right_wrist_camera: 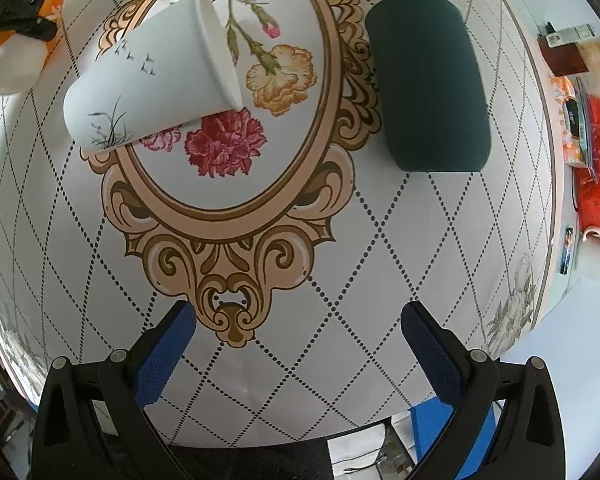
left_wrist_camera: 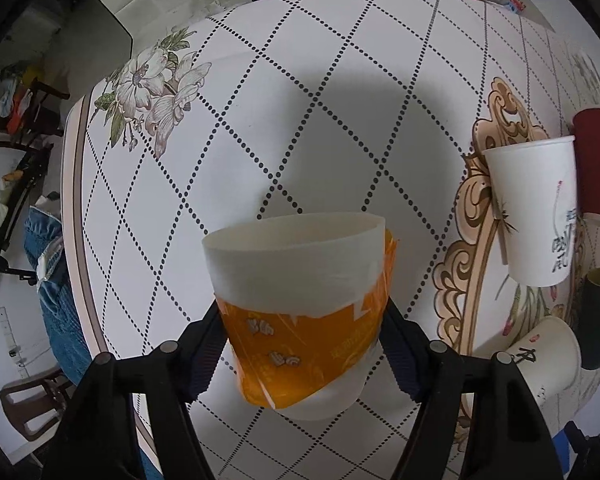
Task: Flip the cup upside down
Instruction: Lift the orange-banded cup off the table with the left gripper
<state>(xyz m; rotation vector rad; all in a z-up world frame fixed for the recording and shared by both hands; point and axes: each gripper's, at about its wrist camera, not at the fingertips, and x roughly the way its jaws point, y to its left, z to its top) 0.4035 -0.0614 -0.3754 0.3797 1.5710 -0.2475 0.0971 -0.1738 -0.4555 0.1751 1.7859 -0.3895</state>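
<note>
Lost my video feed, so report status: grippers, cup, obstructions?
Left gripper shut on orange cup, held above the table. Right gripper open, empty. Nothing directly below; white cup off right.

White cup point(left_wrist_camera: 536, 216): brush characters (illegible); nothing readable.

The left gripper point(left_wrist_camera: 304, 340) is built of matte black plastic, with two angled arms that each carry round grey screw heads and end in fingers point(left_wrist_camera: 206, 344) faced with dark, finely ribbed pads. The right gripper point(right_wrist_camera: 300, 344) has the same black frame and the same grey round screws on its arms. Its fingers point(right_wrist_camera: 166, 354) wear bright blue pads with a fine dotted texture.
</note>
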